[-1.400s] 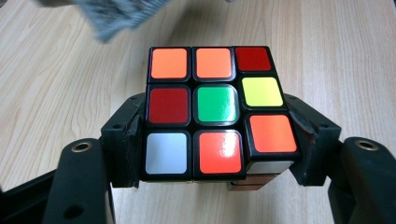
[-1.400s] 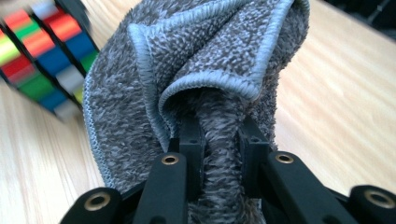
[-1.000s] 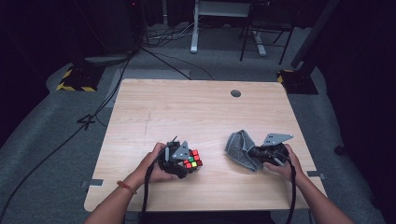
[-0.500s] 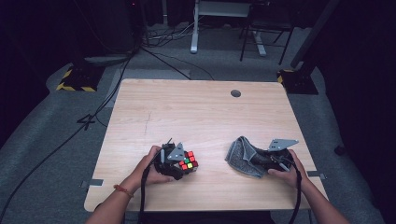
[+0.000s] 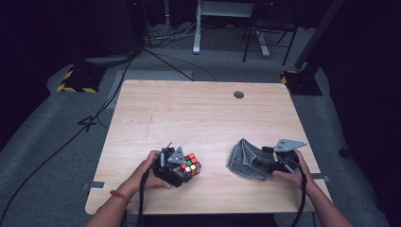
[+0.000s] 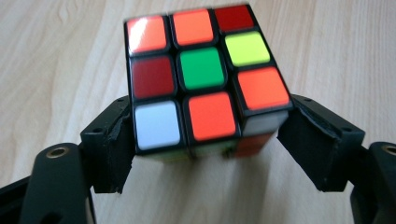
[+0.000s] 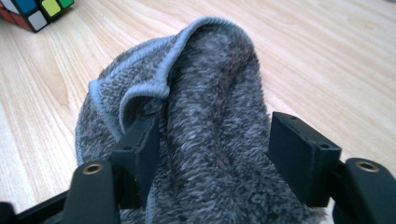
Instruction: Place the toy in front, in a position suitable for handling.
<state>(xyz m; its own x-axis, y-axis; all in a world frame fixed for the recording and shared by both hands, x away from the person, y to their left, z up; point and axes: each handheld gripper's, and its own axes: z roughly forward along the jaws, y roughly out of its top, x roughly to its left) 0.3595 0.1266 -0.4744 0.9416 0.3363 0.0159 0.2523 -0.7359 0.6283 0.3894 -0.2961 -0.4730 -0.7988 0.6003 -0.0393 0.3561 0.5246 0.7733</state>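
My left hand-held gripper (image 6: pixel 205 154) sits low on desk (image 5: pixel 198 113), jaws apart w/ scrambled cube (image 6: pixel 205 79) between; right hand-held gripper (image 7: pixel 215 154) jaws apart around crumpled grey cloth (image 7: pixel 205 93).

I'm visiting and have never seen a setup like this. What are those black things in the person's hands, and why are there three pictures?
A person sits at a wooden table and holds a hand-held clamp with two black jaws in each hand. One picture comes from a camera fixed above the table; the other two come from small cameras riding on each clamp, looking along its jaws. The left gripper has its jaws around the lower part of a colourful puzzle cube; the left jaw touches it, the right jaw stands a little apart. The right gripper has a grey fuzzy cloth bunched between its wide-apart jaws. From above, cube and cloth sit near the table's front edge.
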